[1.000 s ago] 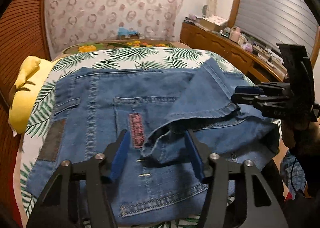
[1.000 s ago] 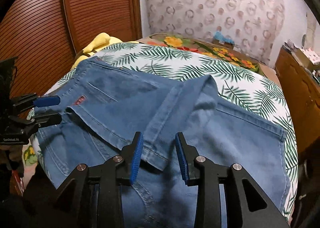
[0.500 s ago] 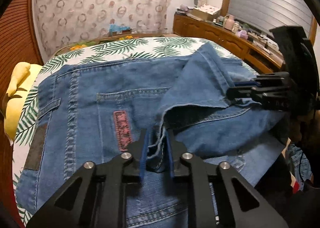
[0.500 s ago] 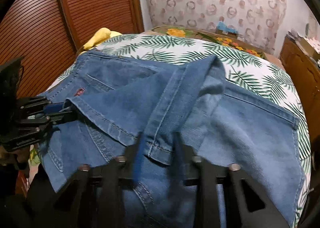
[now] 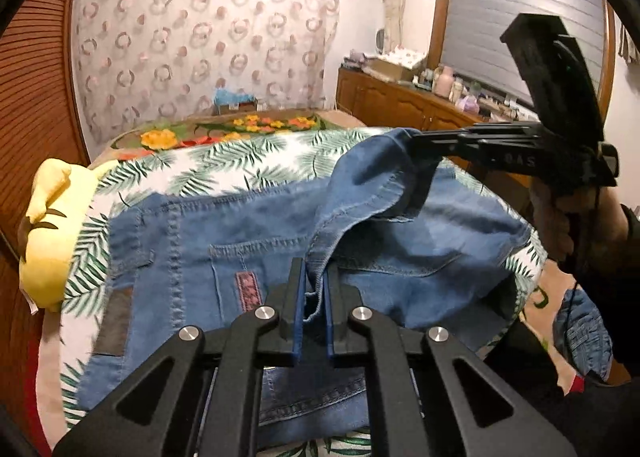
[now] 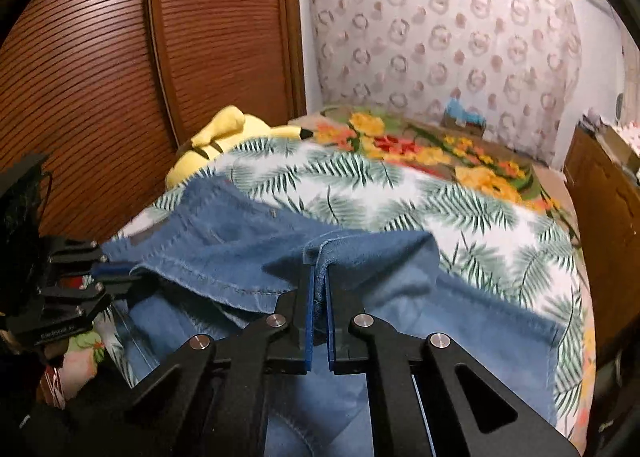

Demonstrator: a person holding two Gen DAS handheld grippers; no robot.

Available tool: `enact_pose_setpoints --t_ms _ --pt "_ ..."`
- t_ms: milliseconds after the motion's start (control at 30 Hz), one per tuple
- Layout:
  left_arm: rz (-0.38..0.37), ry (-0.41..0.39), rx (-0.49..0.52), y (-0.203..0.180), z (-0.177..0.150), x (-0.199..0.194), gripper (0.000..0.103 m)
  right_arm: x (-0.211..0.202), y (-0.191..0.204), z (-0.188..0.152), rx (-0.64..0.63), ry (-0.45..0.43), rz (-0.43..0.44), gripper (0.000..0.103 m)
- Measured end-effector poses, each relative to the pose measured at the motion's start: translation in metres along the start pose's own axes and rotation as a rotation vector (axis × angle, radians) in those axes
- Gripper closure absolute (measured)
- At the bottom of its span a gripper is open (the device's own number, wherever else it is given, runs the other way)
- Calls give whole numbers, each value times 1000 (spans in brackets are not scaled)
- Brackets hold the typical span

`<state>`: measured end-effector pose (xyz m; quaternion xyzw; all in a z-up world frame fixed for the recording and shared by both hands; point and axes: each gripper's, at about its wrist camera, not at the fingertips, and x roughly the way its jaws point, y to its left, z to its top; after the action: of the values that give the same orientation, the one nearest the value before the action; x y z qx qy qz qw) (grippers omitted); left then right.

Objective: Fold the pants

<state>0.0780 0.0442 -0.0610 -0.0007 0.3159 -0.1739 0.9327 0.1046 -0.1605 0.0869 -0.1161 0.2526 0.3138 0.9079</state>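
Pants [image 5: 248,241] (blue denim) rumpled; left hand-held gripper [image 5: 314,293] and right hand-held gripper [image 6: 318,297] clamp hem.

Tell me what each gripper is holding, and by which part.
Both hold the jeans by the hem of the folded-over leg: left gripper pinches one corner, right gripper the other, both having just closed.
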Motion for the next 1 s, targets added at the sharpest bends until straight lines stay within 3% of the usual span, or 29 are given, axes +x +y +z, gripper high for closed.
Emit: enact_pose_setpoints --t_ms 200,533,767,1000 --pt "18 -74 -9 6 6 -35 94 -12 23 25 -69 -60 24 99" --pt "101 -102 -55 45 -3 -65 94 10 55 46 -153 -86 94 99" --pt "126 -97 -109 68 -20 -75 94 38 65 64 -203 -72 130 99" --pt "162 -21 -150 89 -43 -56 94 78 79 72 -254 -16 131 99"
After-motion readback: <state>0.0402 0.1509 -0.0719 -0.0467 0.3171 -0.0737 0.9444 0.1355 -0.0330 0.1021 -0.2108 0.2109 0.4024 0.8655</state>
